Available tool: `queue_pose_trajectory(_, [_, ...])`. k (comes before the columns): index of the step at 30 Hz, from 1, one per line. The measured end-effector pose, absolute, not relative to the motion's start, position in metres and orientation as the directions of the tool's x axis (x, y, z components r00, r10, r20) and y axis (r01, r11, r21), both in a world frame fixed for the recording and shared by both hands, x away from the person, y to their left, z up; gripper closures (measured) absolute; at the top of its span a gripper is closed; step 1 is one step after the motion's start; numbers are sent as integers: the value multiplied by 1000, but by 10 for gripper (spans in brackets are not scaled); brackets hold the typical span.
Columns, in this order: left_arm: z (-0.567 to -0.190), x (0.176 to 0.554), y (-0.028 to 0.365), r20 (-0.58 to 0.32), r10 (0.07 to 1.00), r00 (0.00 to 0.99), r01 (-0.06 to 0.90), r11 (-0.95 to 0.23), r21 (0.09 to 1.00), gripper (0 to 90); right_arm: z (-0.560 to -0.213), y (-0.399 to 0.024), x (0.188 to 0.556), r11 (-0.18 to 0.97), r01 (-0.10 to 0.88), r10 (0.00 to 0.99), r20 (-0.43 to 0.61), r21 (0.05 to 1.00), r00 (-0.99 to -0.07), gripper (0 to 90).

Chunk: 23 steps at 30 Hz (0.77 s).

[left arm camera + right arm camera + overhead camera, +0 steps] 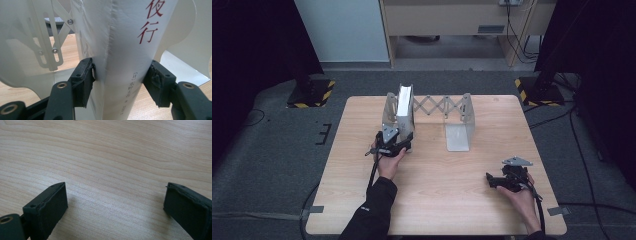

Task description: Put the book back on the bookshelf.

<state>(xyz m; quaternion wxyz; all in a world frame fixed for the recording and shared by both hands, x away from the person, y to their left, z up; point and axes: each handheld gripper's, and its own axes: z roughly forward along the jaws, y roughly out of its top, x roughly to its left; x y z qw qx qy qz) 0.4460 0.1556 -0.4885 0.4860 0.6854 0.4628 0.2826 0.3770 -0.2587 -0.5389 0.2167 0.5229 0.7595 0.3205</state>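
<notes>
Standing book (405,106): upright in expandable bookend rack (459,127)
Left gripper (120,80): jaws straddling book spine, pads just released
Right gripper (115,206): released, wide over bare counter (112,157)

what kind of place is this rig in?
Likely a lab or recording room, not a home: a lone wooden table on grey carpet, stand bases with hazard-striped tape at either side, and cables trailing across the floor.

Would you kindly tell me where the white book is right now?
In the high view, the book stands upright at the expandable bookend's left plate, on the table's far left, between the left gripper's jaws.
</notes>
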Motion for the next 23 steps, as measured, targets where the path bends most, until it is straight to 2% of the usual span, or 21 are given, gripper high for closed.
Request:
queue_pose_trajectory(3, [-485, 442, 157, -62, 905, 420, 368, -107, 924, 420, -539, -259, 377, 247, 656, 933, 6, 713, -359, 55])
queue_pose_trajectory(6, [-480, 435, 160, -64, 895, 442, 384, -124, 915, 360, -539, -259, 377, 248, 655, 933, 7, 713, -360, 55])
queue_pose_trajectory(11, [-475, 411, 172, -62, 882, 468, 373, -134, 918, 344, -539, -259, 377, 247, 656, 933, 7, 713, -359, 56])
queue_pose_trajectory(14, [-477, 398, 182, -94, 874, 476, 410, -126, 903, 326, -538, -259, 376, 243, 658, 934, 11, 713, -357, 67])
queue_pose_trajectory(18, [-487, 382, 194, -86, 875, 476, 461, -165, 872, 283, -536, -262, 376, 234, 651, 938, 9, 722, -347, 76])
queue_pose_trajectory(20, [-494, 375, 203, -74, 885, 460, 490, -184, 852, 265, -533, -264, 374, 215, 644, 943, 15, 735, -331, 78])
queue_pose_trajectory(23, [-502, 368, 217, -108, 892, 438, 539, -165, 826, 260, -532, -267, 374, 213, 636, 947, 3, 742, -322, 78])
